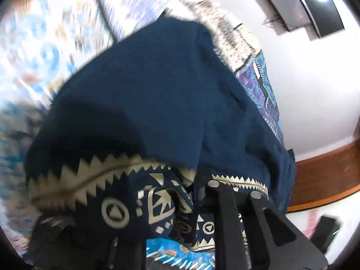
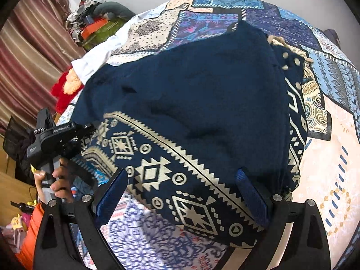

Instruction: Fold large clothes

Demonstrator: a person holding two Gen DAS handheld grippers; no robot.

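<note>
A large navy garment [image 2: 202,103] with a cream zigzag and geometric border [image 2: 180,180] lies spread on a patchwork bedspread [image 2: 326,157]. My right gripper [image 2: 182,193] is open, its blue-padded fingers [image 2: 252,193] straddling the patterned hem at the near edge. My left gripper [image 2: 74,135] shows at the left in the right wrist view, held by a hand, at the garment's left corner. In the left wrist view the garment [image 1: 157,103] fills the frame and the patterned hem [image 1: 117,180] drapes over the fingers [image 1: 225,202], so the jaws are hidden.
A white shirt [image 2: 103,51] and a red item [image 2: 60,92] lie at the bed's far left. Striped curtains [image 2: 27,56] hang behind. A cluttered pile [image 2: 94,18] sits at the back. A wooden board [image 1: 326,175] and white wall [image 1: 303,90] lie to the right.
</note>
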